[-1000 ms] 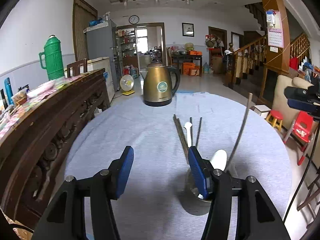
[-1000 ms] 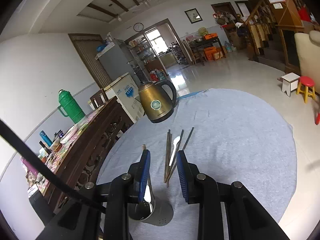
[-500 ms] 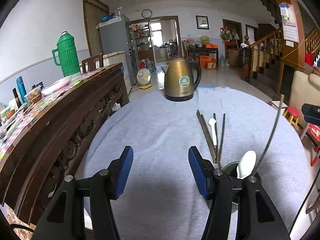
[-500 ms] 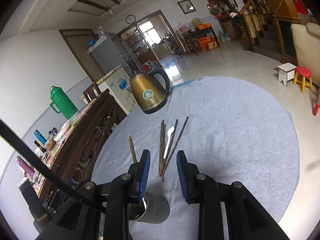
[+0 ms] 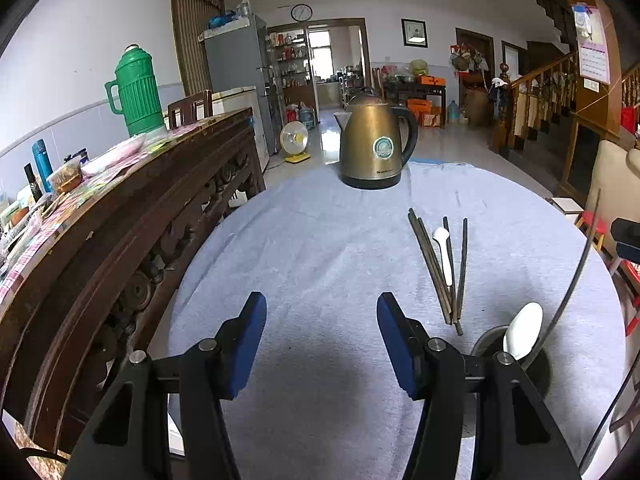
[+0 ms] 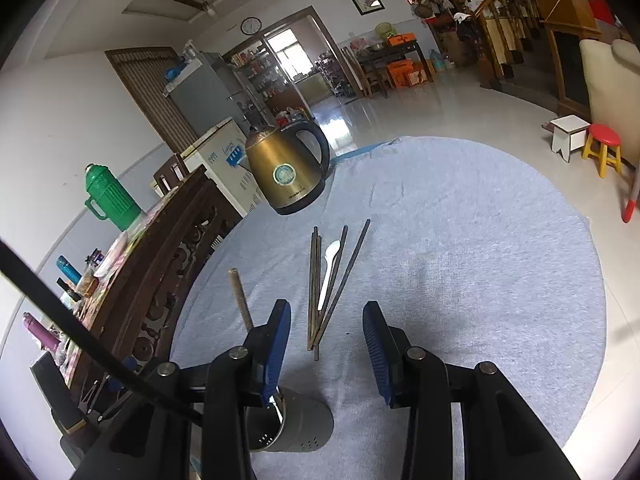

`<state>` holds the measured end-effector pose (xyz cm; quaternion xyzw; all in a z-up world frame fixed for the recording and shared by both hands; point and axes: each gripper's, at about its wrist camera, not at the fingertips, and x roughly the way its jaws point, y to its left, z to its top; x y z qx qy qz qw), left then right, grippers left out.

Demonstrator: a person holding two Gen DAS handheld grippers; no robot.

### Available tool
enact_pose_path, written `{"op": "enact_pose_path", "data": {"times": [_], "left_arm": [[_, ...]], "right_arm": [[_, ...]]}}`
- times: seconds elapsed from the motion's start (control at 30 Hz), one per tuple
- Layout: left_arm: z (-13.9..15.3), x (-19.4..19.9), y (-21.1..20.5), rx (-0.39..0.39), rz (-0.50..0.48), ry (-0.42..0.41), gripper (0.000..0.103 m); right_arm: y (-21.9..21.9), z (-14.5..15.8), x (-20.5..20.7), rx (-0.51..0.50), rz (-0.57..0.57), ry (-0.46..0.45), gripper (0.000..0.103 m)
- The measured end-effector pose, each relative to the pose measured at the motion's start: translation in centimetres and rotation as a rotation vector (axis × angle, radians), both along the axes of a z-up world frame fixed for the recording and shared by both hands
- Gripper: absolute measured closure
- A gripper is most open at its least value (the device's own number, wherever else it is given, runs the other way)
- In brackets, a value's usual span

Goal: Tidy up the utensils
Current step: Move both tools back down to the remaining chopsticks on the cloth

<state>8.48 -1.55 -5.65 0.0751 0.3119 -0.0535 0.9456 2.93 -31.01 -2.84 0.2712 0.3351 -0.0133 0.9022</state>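
Several dark chopsticks [image 5: 434, 266] and a small white spoon [image 5: 444, 252] lie side by side on the grey cloth; they also show in the right wrist view, chopsticks [image 6: 334, 284] and spoon [image 6: 327, 270]. A metal utensil holder [image 6: 294, 424] stands near the front, holding a white spoon [image 5: 522, 330] and one chopstick [image 6: 240, 300]. My left gripper [image 5: 318, 344] is open and empty, left of the holder [image 5: 508, 354]. My right gripper [image 6: 326, 350] is open and empty, above the near ends of the chopsticks.
A brass electric kettle [image 5: 374, 142] stands at the far side of the round table [image 5: 300, 240]. A carved dark wooden sideboard [image 5: 120, 208] with a green thermos [image 5: 136, 88] runs along the left. A black cable [image 6: 92, 344] crosses the left of the right wrist view.
My right gripper opened from nearly shut, leaving a chopstick standing in the holder. My left gripper drew back and left, away from the holder.
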Motion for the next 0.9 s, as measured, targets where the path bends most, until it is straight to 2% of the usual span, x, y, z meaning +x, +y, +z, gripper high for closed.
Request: {"op": "enact_pose_path", "data": {"times": [0.33, 0.43, 0.67, 0.9], "left_arm": [[-1.3, 2.5, 0.0, 0.002, -0.008, 0.04, 0.045], [-2.0, 4.4, 0.1, -0.03, -0.038, 0.092, 0.045], [-4.1, 11.3, -1.1, -0.113, -0.143, 0.248, 0.045], [-6.4, 19.2, -5.7, -0.152, -0.253, 0.368, 0.045]], "right_arm": [[-0.2, -1.5, 2.4, 0.008, -0.001, 0.043, 0.063], [-0.7, -2.3, 3.9, 0.019, 0.014, 0.073, 0.063], [-2.9, -6.1, 10.7, 0.106, 0.083, 0.205, 0.063], [-4.3, -10.4, 20.6, 0.151, 0.11, 0.329, 0.063]]}}
